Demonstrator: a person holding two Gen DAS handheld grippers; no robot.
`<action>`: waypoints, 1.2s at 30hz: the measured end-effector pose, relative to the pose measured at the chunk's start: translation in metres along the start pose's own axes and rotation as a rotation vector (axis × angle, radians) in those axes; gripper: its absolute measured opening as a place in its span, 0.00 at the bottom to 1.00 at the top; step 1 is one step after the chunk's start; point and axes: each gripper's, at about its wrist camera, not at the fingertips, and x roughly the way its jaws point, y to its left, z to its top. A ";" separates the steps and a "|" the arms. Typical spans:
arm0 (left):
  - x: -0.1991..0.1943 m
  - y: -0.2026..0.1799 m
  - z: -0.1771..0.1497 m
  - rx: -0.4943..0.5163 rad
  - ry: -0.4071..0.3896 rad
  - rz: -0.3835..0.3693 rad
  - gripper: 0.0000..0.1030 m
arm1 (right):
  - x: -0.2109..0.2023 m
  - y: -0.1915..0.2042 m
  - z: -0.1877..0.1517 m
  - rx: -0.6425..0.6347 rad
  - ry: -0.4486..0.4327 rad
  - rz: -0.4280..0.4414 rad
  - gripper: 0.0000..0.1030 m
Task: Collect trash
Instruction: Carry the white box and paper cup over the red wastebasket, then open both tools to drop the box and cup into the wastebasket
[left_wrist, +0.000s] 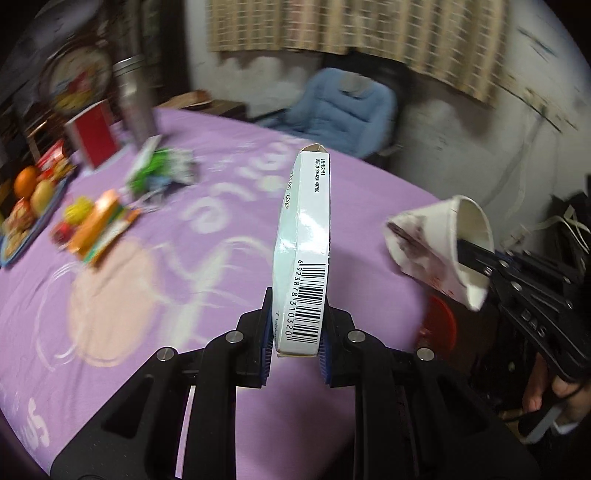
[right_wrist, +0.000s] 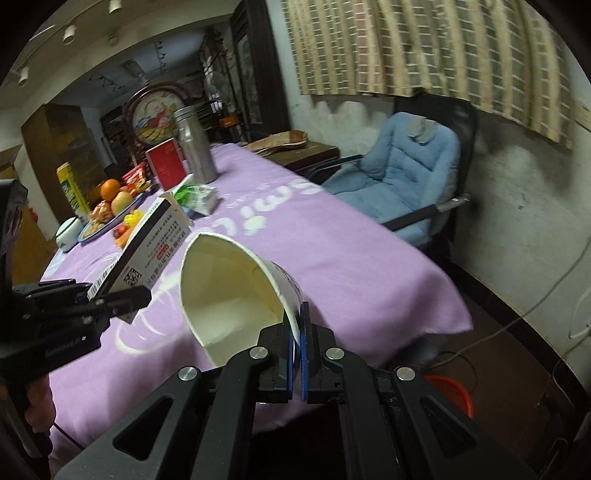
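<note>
Centre of the left wrist view: left gripper (left_wrist: 295, 343) clamped on the bottom end of a thin white carton (left_wrist: 301, 254), upright, light and stiff enough edge-on but easily dented across its broad faces. Centre of the right wrist view: right gripper (right_wrist: 298, 345) pinched nearly closed on the rim wall of a crumpled paper cup (right_wrist: 236, 291), weightless, soft, already deformed. Lower right, a red bucket (right_wrist: 452, 393), probably the bin, though half hidden.

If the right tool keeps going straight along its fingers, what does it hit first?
Probably the purple tablecloth near the table's edge. The right tool, shut on the paper cup, points down over it; nothing else sits in between, though depth is unclear.
</note>
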 end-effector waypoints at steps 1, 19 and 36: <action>0.002 -0.009 0.000 0.017 0.004 -0.010 0.21 | -0.006 -0.014 -0.004 0.016 -0.003 -0.014 0.03; 0.149 -0.233 -0.037 0.367 0.302 -0.314 0.21 | 0.023 -0.234 -0.149 0.430 0.234 -0.176 0.03; 0.326 -0.271 -0.095 0.352 0.587 -0.201 0.23 | 0.145 -0.294 -0.212 0.544 0.431 -0.251 0.03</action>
